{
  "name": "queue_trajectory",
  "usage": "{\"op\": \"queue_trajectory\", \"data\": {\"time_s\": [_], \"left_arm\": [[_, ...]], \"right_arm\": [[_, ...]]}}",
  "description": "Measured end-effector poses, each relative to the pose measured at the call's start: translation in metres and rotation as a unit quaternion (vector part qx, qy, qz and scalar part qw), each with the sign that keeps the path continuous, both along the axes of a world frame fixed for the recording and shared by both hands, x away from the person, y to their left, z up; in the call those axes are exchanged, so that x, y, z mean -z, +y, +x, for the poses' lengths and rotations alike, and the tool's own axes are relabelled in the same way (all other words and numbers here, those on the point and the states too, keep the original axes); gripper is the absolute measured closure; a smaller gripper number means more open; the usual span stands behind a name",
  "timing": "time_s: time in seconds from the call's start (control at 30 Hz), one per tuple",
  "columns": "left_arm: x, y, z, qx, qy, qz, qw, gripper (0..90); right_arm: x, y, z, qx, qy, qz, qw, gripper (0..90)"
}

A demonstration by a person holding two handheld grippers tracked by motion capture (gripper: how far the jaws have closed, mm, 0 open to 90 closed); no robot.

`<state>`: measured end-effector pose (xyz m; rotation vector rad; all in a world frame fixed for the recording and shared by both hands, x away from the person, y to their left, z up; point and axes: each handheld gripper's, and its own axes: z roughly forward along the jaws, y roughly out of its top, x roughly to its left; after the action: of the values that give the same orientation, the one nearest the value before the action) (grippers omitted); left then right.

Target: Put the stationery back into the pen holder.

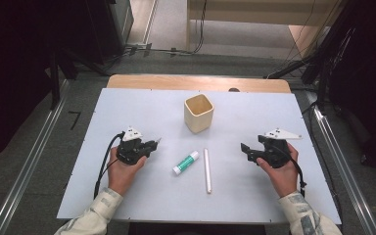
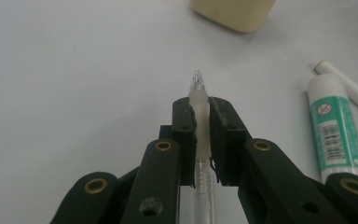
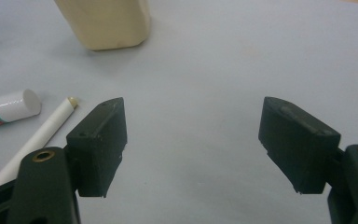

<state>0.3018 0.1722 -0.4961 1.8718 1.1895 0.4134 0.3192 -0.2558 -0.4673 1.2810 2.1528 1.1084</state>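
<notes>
Clear pen [image 2: 199, 121]: clamped between the jaws of your left gripper [image 2: 200, 109], lengthwise along them. Its frosted grip section sits between the pads and the pointed tip pokes out past the jaw ends. The transparent barrel runs back under the linkage. In the high view the tip shows as a small sliver [image 1: 157, 140] jutting from your left gripper [image 1: 149, 145], which sits at the left of the white table sheet [image 1: 127, 105], aimed right and slightly away from you.

Just to the right of that tip: a glue stick [image 1: 185, 162] with a green label, lying flat on a slant, white cap toward you. Beside it, apart from it, a thin white stick [image 1: 207, 170] lies nearly straight along the table's depth.

Farther back, near the middle of the sheet: a cream square cup [image 1: 198, 112], upright, mouth open to the top. It stands well apart from both grippers.

Your right gripper [image 1: 247, 151] rests at the right side of the sheet, pointing left toward the stick. Its jaws are spread wide with bare table between the pads [image 3: 105, 140].
</notes>
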Motion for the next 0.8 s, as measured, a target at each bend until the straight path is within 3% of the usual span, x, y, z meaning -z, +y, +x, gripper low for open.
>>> {"op": "queue_trajectory", "data": {"time_s": [0.33, 0.8], "left_arm": [[-0.018, -0.015, 0.009, 0.008, -0.021, -0.017, 0.9996, 82.3], [-0.036, -0.032, 0.026, 0.021, -0.028, -0.031, 0.9989, 82.3]], "right_arm": [[0.005, -0.005, -0.003, -0.003, 0.006, -0.009, 0.9999, 19.0], [0.005, -0.003, -0.005, -0.009, 0.005, -0.012, 0.9999, 18.9]]}}
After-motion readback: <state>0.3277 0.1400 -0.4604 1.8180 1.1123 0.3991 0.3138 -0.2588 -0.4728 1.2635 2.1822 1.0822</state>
